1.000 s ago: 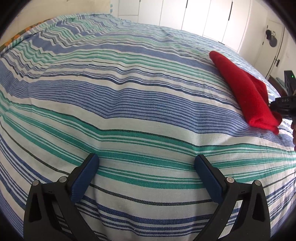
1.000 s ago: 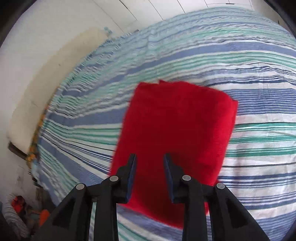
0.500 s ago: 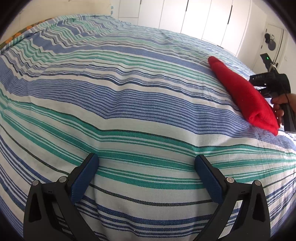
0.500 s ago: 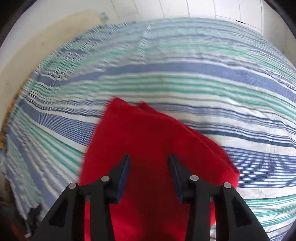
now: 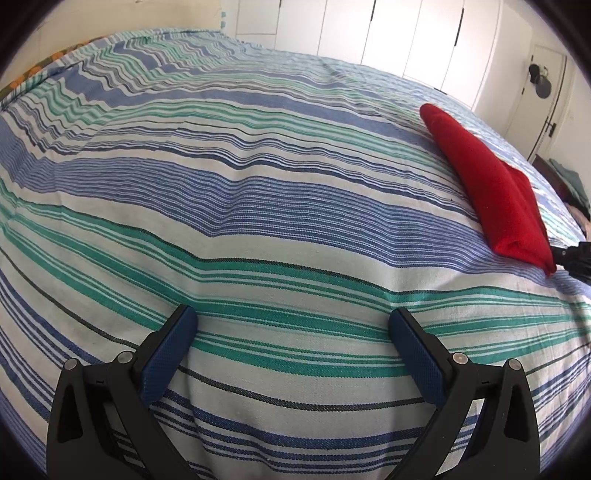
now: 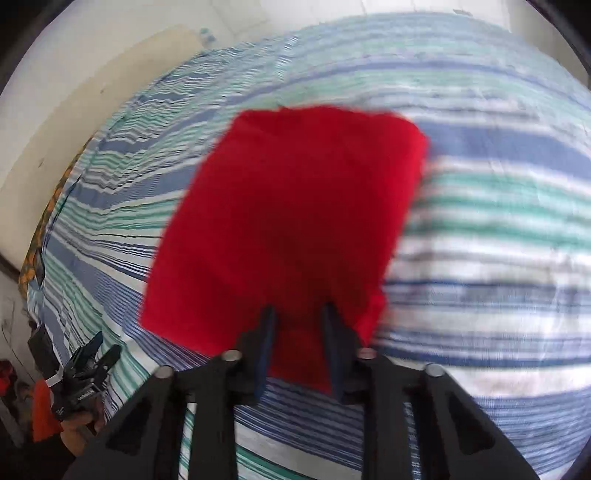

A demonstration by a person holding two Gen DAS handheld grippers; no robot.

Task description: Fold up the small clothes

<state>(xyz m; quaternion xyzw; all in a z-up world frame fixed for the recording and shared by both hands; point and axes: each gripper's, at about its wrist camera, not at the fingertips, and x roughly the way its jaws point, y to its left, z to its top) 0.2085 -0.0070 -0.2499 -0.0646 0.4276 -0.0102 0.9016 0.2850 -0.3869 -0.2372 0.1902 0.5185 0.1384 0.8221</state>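
red folded garment (image 6: 288, 221) on striped bedspread (image 5: 258, 206); right gripper (image 6: 297, 332) narrowed on its near edge; left gripper (image 5: 293, 328) wide, empty.

I see a woven cotton-like bedspread (image 5: 280, 206), matt, with a visible coarse weave in its blue, green and white stripes. On it lies a folded red garment (image 5: 495, 188), a soft, fuzzy cloth that looks like fleece, with no shine. My left gripper (image 5: 293, 325) is matt black plastic with small round metal pins at the joints; its finger pads (image 5: 168, 354) are dark blue and finely textured, rubbery in look. My right gripper (image 6: 299, 314) has the same matt black plastic and metal pins. Behind the bed I see wardrobe doors (image 5: 388, 33), smooth, white, faintly glossy.
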